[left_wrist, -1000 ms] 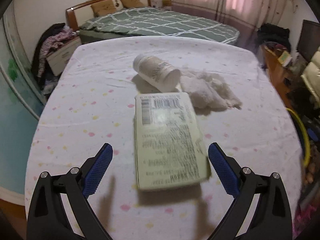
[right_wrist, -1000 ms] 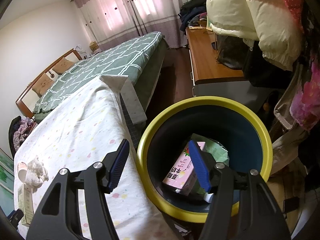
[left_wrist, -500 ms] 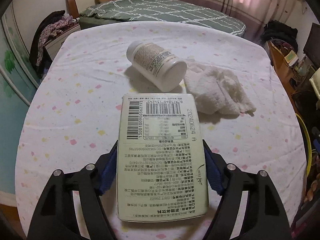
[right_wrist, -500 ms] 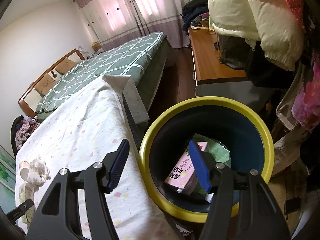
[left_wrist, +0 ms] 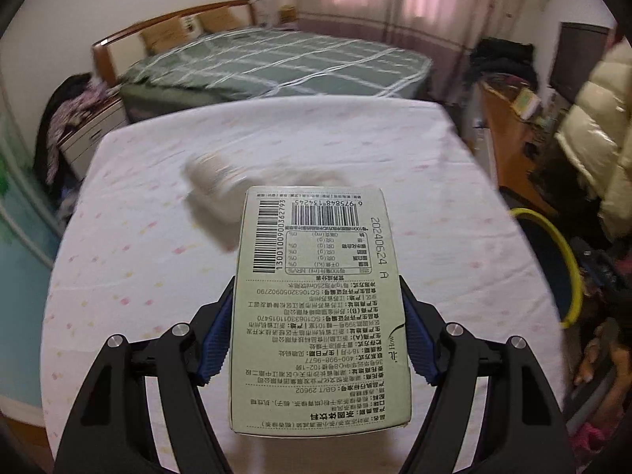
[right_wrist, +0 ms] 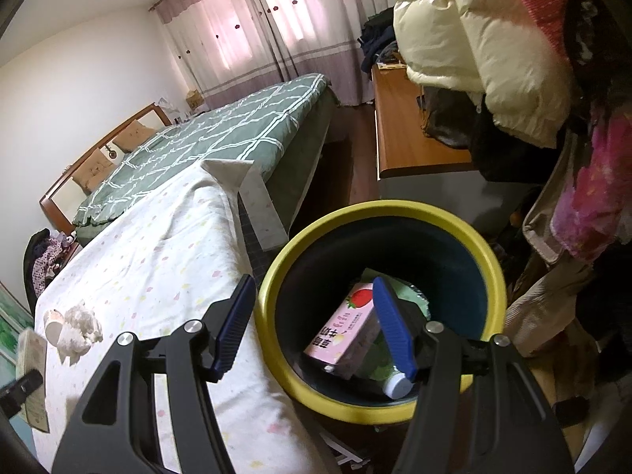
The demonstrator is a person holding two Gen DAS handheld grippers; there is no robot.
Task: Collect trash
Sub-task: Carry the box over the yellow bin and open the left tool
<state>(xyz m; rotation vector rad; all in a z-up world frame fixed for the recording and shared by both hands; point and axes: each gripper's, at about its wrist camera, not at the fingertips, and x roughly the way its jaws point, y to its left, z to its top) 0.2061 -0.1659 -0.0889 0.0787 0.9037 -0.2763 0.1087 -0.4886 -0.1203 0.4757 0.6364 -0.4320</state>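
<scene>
Clamping the pale green printed drink carton [left_wrist: 320, 308] clear of the dotted white sheet [left_wrist: 138, 268], the left gripper [left_wrist: 316, 339] carries it; the right gripper [right_wrist: 312, 328] hangs apart, empty, over the yellow-rimmed bin [right_wrist: 276, 276] holding a pink carton [right_wrist: 343, 331]. A white plastic jar [right_wrist: 53, 322] and crumpled tissue [right_wrist: 81, 326] remain.

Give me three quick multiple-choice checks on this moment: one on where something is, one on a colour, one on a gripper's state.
1. Where is the pink carton?
A. on the sheet
B. inside the bin
C. on the wooden desk

2. What colour is the bin's rim?
A. yellow
B. red
C. white

3. What is the left gripper doing?
A. open and empty
B. clamped on the green carton
C. clamped on the bottle

Key: B, the pink carton lies in the bin; A, its rim is yellow; B, the left gripper pinches the green carton.
</scene>
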